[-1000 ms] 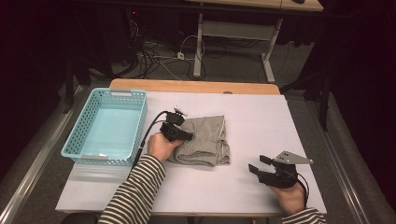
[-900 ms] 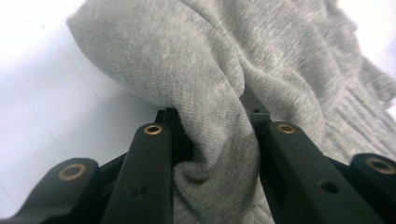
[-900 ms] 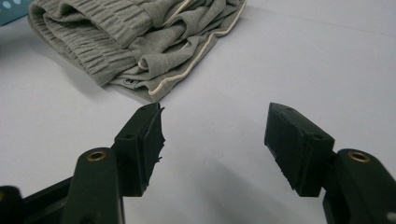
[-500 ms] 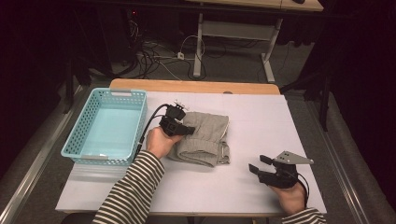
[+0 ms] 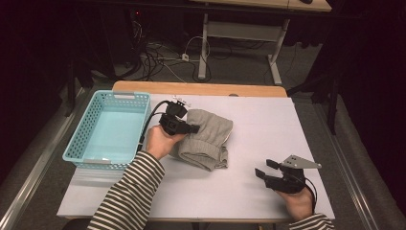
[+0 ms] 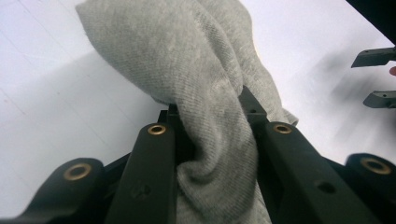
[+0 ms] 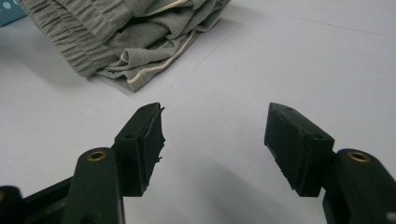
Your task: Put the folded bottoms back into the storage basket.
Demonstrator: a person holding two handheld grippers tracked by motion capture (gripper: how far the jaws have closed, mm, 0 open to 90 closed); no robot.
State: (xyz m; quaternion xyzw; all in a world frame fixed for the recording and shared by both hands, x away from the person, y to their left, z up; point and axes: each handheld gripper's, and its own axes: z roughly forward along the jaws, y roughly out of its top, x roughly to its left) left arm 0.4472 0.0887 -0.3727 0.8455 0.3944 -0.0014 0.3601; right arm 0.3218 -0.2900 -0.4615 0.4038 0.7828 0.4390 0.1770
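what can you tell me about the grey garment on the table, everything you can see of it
The grey garment is a folded, bunched piece of soft knit fabric with a ribbed, gathered band and a pale cream trim along some inner edges. It lies on the white table, right of the blue basket. The left gripper is shut on a fold at its left side, the cloth pinched between the jaws and pulled up into a ridge. The right gripper rests apart from it, open.

**Appearance of the handheld grippers and the operator's clothing**

Both the left gripper (image 5: 191, 128) and the right gripper (image 5: 264, 168) are built in black. Brass-coloured rivets are set into the jaw links. A grey three-cornered plate (image 5: 299, 163) is carried on the right gripper. A black cable (image 5: 147, 125) is trailed from the left. Black-and-white striped sleeves (image 5: 128, 194) are worn.
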